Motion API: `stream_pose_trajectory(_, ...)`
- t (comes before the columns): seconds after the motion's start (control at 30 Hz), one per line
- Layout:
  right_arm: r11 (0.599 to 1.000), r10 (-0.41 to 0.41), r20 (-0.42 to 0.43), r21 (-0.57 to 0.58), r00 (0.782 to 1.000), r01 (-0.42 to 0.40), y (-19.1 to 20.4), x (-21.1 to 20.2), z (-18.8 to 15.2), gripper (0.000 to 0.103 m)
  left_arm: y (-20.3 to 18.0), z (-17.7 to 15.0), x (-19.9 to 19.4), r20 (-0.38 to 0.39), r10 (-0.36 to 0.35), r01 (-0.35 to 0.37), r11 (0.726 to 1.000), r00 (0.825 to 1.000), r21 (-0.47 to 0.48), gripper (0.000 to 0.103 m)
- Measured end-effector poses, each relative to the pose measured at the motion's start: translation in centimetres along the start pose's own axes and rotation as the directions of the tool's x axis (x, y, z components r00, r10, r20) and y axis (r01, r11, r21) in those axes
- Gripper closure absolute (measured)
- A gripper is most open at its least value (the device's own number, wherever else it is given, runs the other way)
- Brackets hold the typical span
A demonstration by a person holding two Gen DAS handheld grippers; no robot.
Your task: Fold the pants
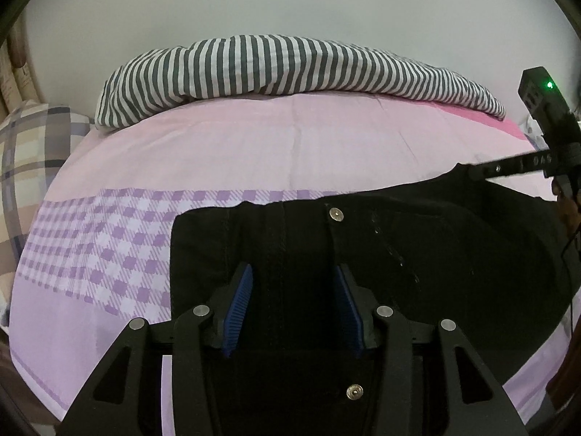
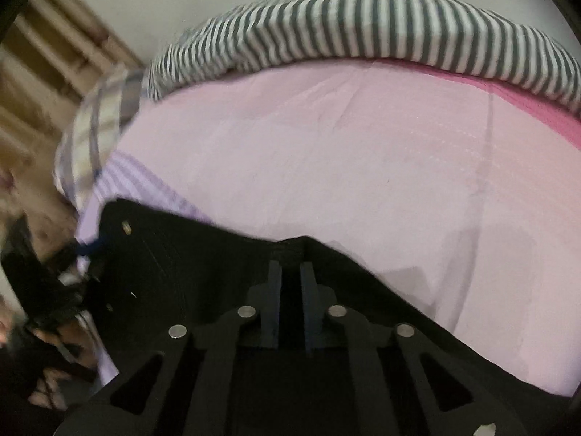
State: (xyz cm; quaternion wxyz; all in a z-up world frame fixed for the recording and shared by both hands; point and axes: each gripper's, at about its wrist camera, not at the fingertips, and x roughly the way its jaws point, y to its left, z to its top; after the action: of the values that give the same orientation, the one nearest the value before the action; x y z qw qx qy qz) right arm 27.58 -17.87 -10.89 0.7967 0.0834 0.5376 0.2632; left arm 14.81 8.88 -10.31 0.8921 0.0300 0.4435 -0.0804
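Observation:
Black pants (image 1: 417, 254) lie on the pink bed sheet (image 1: 254, 145), waistband toward the far side, with a metal button (image 1: 336, 214) showing. My left gripper (image 1: 294, 290) hovers low over the waist area; its blue pads (image 1: 239, 309) stand apart and the fabric runs flat between them. My right gripper (image 1: 472, 171) reaches in from the right and pinches the pants' far edge. In the right wrist view its fingers (image 2: 290, 272) are pressed together on a raised peak of the black pants (image 2: 189, 272). The left gripper (image 2: 85, 249) is a blur at the pants' left edge.
A grey-and-white striped duvet (image 1: 290, 65) is bunched along the far side of the bed against the wall. A plaid pillow (image 1: 32, 145) lies at the left, by a wooden headboard (image 1: 14, 54). A checked purple band (image 1: 90, 247) crosses the sheet left of the pants.

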Motion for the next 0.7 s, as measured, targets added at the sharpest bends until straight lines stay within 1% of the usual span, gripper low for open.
stream_pose_trajectory(0.03,1.0,-0.004,0.006,0.002,1.0,0.004,0.0,0.0,0.2,0.097,0.1,0.1,0.0,0.004,-0.001,0.001,1.0,1.0,-0.003,0.055)
stream_pose_trajectory(0.17,0.997,-0.073,0.004,0.01,0.997,0.073,0.1,1.5,0.4,0.098,0.2,0.2,0.3,0.005,0.0,0.0,1.0,1.0,0.002,0.055)
stream_pose_trajectory(0.33,0.995,-0.091,0.004,0.029,0.996,0.091,-0.2,2.4,0.4,0.098,0.7,0.1,0.9,-0.01,0.002,-0.002,1.0,1.0,-0.003,0.055)
stream_pose_trajectory(0.4,0.994,-0.11,0.005,0.002,0.994,0.11,0.2,2.4,0.3,0.097,0.7,0.2,1.1,-0.018,0.0,0.0,1.0,1.0,-0.014,0.055)
stream_pose_trajectory(0.43,0.994,-0.108,0.006,0.009,0.994,0.108,0.3,2.1,0.3,0.092,0.5,0.3,1.0,-0.023,0.009,-0.009,1.0,1.0,-0.01,0.055)
stream_pose_trajectory(0.47,0.995,-0.101,0.014,0.028,0.995,0.101,0.3,1.6,0.3,0.088,0.2,0.5,0.8,-0.022,0.023,-0.023,1.0,0.999,0.0,0.055)
stream_pose_trajectory(0.5,0.996,-0.077,0.042,0.053,0.996,0.075,0.1,0.7,0.2,0.086,-0.2,0.6,0.5,-0.015,0.038,-0.038,0.999,0.999,0.013,0.055)
stream_pose_trajectory(0.53,0.996,-0.073,0.062,0.061,0.995,0.069,0.0,0.0,0.1,0.083,-0.6,0.7,0.0,-0.003,0.047,-0.047,0.999,0.999,0.026,0.055)
stream_pose_trajectory(0.57,0.995,-0.079,0.089,0.072,0.993,0.073,-0.1,-1.1,-0.2,0.083,-1.0,0.9,-0.6,0.012,0.044,-0.045,0.998,0.999,0.034,0.055)
stream_pose_trajectory(0.6,0.993,-0.089,0.121,0.084,0.989,0.079,-0.4,-2.5,-0.7,0.082,-1.3,1.1,-1.0,0.021,0.039,-0.04,0.999,0.999,0.035,0.055)
stream_pose_trajectory(0.63,0.993,-0.093,0.135,0.091,0.986,0.081,-0.6,-3.3,-1.1,0.082,-1.7,1.3,-1.5,0.036,0.027,-0.028,0.999,0.999,0.036,0.054)
stream_pose_trajectory(0.7,0.988,-0.113,0.17,0.128,0.979,0.092,-1.6,-5.6,-2.7,0.081,-3.0,1.7,-2.4,0.06,-0.029,0.026,0.998,0.998,0.048,0.052)
